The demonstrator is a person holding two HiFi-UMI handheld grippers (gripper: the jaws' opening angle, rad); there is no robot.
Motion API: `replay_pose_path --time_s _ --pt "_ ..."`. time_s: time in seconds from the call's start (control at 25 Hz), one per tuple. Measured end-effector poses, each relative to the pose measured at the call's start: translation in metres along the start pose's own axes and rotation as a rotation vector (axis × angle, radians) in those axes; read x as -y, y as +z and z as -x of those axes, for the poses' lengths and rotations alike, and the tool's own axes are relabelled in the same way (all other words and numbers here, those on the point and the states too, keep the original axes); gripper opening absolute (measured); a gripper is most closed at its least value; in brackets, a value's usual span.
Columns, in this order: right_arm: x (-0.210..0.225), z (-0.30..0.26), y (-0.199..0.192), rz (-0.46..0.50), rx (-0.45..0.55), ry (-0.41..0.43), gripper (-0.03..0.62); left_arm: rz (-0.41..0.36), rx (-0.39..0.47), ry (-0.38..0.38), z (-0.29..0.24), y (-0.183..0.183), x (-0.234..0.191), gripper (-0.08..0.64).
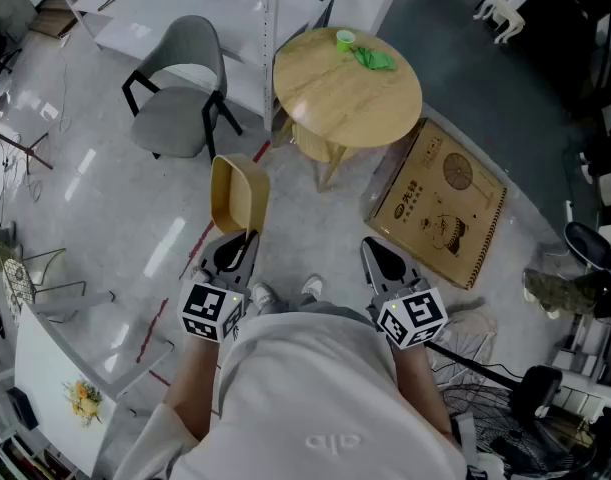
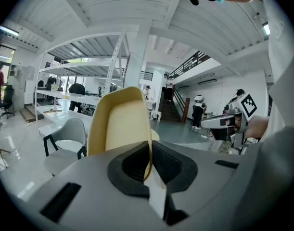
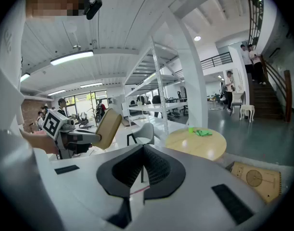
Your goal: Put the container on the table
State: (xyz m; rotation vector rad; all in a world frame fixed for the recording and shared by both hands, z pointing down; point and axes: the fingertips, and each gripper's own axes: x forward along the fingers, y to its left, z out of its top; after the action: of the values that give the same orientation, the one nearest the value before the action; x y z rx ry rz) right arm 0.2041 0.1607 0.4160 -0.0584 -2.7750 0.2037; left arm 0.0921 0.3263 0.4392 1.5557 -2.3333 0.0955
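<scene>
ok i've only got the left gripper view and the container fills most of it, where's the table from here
Observer: In the head view the round wooden table stands ahead and to the right of the container.
Operator: anything on it already
Observer: A small green cup and a green cloth, both near the far edge. The near side shows bare wood.
Operator: and is the right gripper carrying something
Observer: No. In its own view the right gripper has its jaws together with nothing between them.
</scene>
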Motion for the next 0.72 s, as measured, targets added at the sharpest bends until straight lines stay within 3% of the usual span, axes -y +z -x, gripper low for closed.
replay_pose_path --time_s 0.32,0.72 --pt "0.051 0.024 0.001 -0.043 0.020 0.006 0.026 -0.003 -0.046 -0.018 -0.049 0.014 0.047 0.029" --pt "0.140 0.032 0.015 -0.113 0.092 -0.059 0.026 -0.012 -0.114 -0.051 -0.120 0.027 0.078 0.029"
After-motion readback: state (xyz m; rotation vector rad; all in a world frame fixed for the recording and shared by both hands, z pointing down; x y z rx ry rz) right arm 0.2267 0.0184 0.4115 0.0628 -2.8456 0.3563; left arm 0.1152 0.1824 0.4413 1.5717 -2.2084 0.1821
